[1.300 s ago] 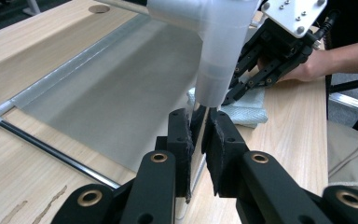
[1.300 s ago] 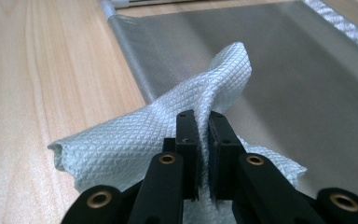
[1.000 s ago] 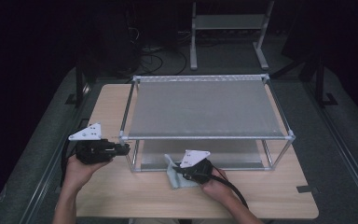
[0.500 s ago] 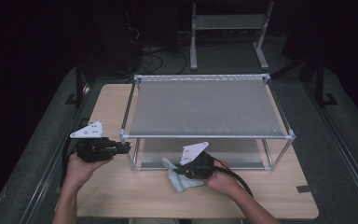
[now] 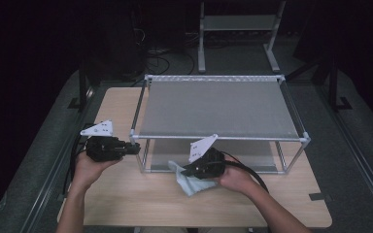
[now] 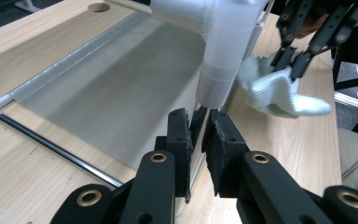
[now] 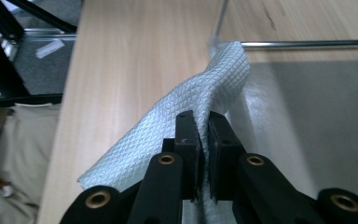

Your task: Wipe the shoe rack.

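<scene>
The right gripper [image 5: 187, 171] is pinching the white cloth [image 5: 188, 181] above the near tabletop [image 5: 126, 204]; the left gripper [image 5: 135, 148] is clamping the rack's near-left post [image 6: 223, 65].

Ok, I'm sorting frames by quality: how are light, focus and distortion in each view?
High view: the table is lit, its surroundings near black, a bit soft. Left gripper view: the rack post close up is washed out and blurred. Right gripper view: the cloth weave is sharp; the near tongs are sharp too.
</scene>
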Demonstrator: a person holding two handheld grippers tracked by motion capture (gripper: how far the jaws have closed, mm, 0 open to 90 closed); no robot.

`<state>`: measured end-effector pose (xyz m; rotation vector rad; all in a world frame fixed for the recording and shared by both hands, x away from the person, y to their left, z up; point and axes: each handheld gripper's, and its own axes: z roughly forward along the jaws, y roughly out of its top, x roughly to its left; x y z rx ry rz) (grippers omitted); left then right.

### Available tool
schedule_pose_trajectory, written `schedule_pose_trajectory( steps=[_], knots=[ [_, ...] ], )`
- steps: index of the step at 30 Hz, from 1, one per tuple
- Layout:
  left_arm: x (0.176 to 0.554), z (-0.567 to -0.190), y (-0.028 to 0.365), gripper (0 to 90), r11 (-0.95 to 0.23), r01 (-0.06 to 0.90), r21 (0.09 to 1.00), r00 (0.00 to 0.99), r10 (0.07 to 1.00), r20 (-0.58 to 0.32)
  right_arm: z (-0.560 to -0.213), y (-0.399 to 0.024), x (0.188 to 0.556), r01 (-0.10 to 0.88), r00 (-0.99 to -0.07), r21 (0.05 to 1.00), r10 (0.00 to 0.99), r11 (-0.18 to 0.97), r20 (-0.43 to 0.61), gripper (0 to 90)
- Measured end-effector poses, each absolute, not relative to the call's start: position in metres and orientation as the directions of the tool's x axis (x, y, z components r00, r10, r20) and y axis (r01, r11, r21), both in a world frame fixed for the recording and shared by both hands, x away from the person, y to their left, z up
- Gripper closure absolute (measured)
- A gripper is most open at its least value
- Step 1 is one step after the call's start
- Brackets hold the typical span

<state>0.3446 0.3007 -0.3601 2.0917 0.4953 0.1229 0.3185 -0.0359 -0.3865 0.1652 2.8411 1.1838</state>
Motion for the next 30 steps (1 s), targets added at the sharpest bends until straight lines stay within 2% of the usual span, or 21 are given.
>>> schedule_pose_trajectory(
  steps=[22,30],
  knots=[
    [0.343,-0.357,0.300,79.7,-0.490,0.297,0.819,0.919,0.380,-0.106,-0.303,-0.021,0.311,0.034,-0.999,0.719,0.025,0.695,0.024,83.5],
    [0.343,-0.357,0.300,79.7,-0.492,0.296,0.819,0.920,0.376,-0.107,-0.285,-0.019,0.317,0.031,-0.999,0.710,0.007,0.704,0.037,83.5]
  ],
)
